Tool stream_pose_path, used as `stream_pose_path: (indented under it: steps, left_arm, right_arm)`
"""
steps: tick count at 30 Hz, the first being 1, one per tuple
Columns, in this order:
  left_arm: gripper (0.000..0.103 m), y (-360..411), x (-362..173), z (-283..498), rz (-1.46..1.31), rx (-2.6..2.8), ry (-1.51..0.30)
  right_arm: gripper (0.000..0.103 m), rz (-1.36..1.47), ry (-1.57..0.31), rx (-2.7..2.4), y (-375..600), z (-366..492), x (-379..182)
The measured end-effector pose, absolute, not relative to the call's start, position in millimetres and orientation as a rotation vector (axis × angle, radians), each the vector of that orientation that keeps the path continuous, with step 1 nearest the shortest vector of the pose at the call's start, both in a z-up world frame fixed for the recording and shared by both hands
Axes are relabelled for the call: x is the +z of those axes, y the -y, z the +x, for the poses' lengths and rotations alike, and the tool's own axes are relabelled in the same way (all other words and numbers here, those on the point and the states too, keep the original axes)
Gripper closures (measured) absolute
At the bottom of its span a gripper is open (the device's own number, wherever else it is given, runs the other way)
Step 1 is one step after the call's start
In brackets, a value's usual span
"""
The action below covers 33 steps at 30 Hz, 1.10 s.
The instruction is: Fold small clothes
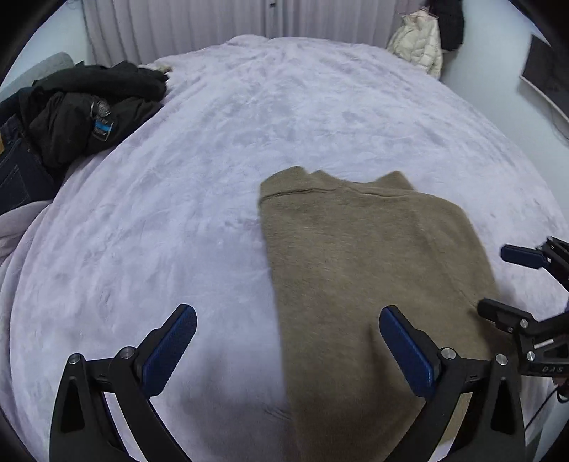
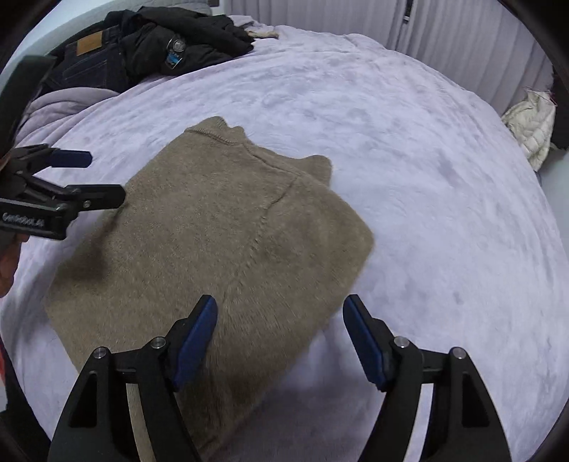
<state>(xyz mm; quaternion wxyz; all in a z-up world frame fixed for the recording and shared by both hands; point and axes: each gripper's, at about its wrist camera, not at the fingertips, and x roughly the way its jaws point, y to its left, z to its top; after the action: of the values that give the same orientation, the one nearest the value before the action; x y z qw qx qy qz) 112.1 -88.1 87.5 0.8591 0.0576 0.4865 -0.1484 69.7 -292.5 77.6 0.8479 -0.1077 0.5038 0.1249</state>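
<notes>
Here, an olive sweater (image 2: 213, 231) lies on the bed (image 2: 426, 177), sides seemingly folded in; a final fold looks left. The left tool (image 1: 288, 341) and right tool (image 2: 281, 337) hover near, spread wide, empty.

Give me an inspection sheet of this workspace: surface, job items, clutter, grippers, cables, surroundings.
Surface: bed with lavender plush blanket, wrinkled.
Job's things: olive-brown sweater, lying flat and partly folded on the blanket.
Clutter: black jacket and dark jeans heaped at the bed's far left corner.
Grippers: left gripper open, its fingers astride the sweater's left edge; right gripper open over the sweater's near right side; neither grips anything.
Cables: a thin dark cable beside the right gripper.
Surroundings: pleated curtains; cream puffer jacket hanging at right.
</notes>
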Motion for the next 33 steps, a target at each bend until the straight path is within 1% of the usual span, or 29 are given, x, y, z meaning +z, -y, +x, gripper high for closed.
stream_pose_path:
  steps: [3,5,7,10,12,16,18,20,22,24,27,33]
  left_arm:
    - [0.000,101,83,88,0.200,-0.336,-0.983]
    - [0.000,100,66,86,0.254,-0.274,-1.012]
    - [0.000,87,50,85,0.208,-0.271,-1.059]
    - [0.000,63,41,75,0.058,-0.301,-1.102]
    - [0.000,51,40,65,0.007,-0.316,-1.103]
    - [0.000,45,31,51,0.021,-0.332,-1.112]
    - [0.000,40,33,43,0.018,-0.327,-1.112]
    - [0.000,35,48,35,0.018,-0.304,-1.089]
    - [0.000,37,68,34,0.030,-0.304,-1.024]
    - [0.000,48,84,43,0.039,-0.298,-0.980]
    - [0.000,72,93,73,0.071,-0.236,-0.974]
    - [0.000,111,80,140,0.066,-0.146,-1.040]
  right_arm:
    - [0.026,-0.192,-0.989,0.327,280,49,98]
    - [0.025,-0.245,-0.981,0.344,259,39,96]
    - [0.025,-0.326,-1.002,0.362,238,32,82]
    - [0.025,-0.440,-1.023,0.369,228,16,54]
    - [0.024,-0.420,-0.999,0.374,239,5,53]
    - [0.022,-0.404,-1.008,0.363,255,-8,54]
    - [0.022,-0.373,-1.049,0.366,264,-11,53]
    - [0.022,-0.320,-1.077,0.349,275,-15,61]
    - [0.022,-0.274,-1.049,0.345,281,-19,76]
    - [0.022,-0.255,-0.991,0.341,281,-16,93]
    - [0.022,-0.259,-0.951,0.270,269,8,101]
    - [0.022,-0.170,-1.057,0.102,265,79,79]
